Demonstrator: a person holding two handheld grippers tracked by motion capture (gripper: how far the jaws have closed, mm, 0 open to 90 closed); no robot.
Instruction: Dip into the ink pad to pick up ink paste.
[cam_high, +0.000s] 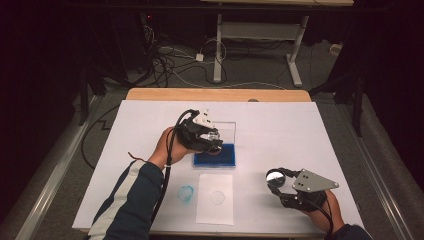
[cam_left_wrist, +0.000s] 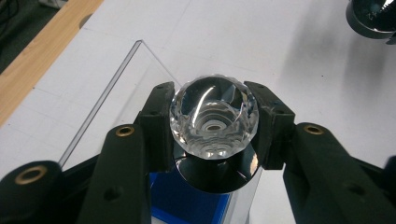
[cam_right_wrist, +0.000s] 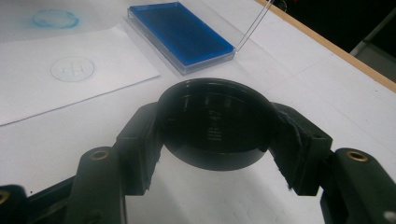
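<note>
Bench (cam_high: 280, 130): it is covered with a white sheet, and a wooden edge shows at the far side.
Paper (cam_high: 215, 199): a white sheet lies near your edge, between your two hands; it carries a faint round print. Just beside it on the left is a blue round smudge (cam_high: 186, 193) on the bench cover.
Ink pad (cam_high: 216, 155): a blue pad in a clear case, its lid (cam_high: 227, 129) standing open at the far side; it lies beyond the paper.
Left gripper (cam_high: 212, 141): you hold it over the ink pad, and the pads are closed on both sides of the crystal stamp (cam_left_wrist: 214, 121).
Crystal stamp: a clear faceted ball with a dark round base; it is above the blue pad, but I cannot tell if it touches it.
Right gripper (cam_high: 278, 181): it is at the right of the paper, well apart from the ink pad, closed around the black cap (cam_right_wrist: 215, 122).
Black cap: a round dark disc, clamped by its rim.
</note>
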